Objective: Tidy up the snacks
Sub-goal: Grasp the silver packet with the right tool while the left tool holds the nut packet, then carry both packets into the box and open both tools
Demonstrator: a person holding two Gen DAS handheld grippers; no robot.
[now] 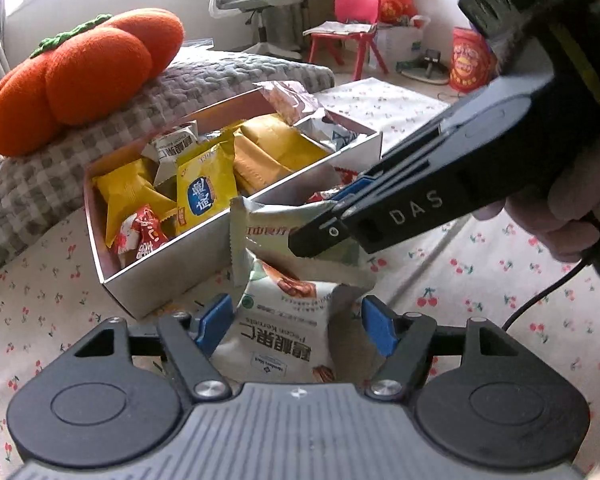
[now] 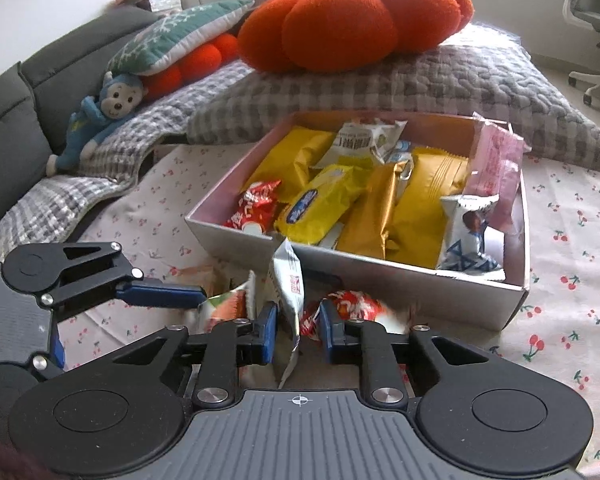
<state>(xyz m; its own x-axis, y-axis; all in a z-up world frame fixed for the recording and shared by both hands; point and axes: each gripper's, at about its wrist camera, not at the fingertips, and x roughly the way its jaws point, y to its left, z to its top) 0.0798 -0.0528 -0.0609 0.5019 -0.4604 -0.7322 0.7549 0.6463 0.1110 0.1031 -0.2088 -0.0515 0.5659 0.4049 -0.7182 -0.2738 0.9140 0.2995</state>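
Note:
An open white box (image 1: 160,280) (image 2: 380,276) on the cherry-print sheet holds several yellow, red and white snack packets. In front of it lies a white pecan packet (image 1: 284,332) between the spread jaws of my left gripper (image 1: 298,318); the blue pads stand clear of it. My right gripper (image 2: 298,330) (image 1: 314,236) comes in from the right and is shut on a pale white-green packet (image 1: 260,224) (image 2: 290,280), held upright on edge beside the box's front wall. A red packet (image 2: 352,304) lies under it. One blue finger (image 2: 164,293) of the left gripper shows in the right wrist view.
An orange pumpkin cushion (image 1: 84,76) (image 2: 356,20) rests on a grey checked blanket (image 2: 420,84) behind the box. A blue monkey plush (image 2: 96,120) lies by the dark sofa. A red child's chair (image 1: 352,28), an office chair (image 1: 252,0) and a black cable (image 1: 540,300) are also in view.

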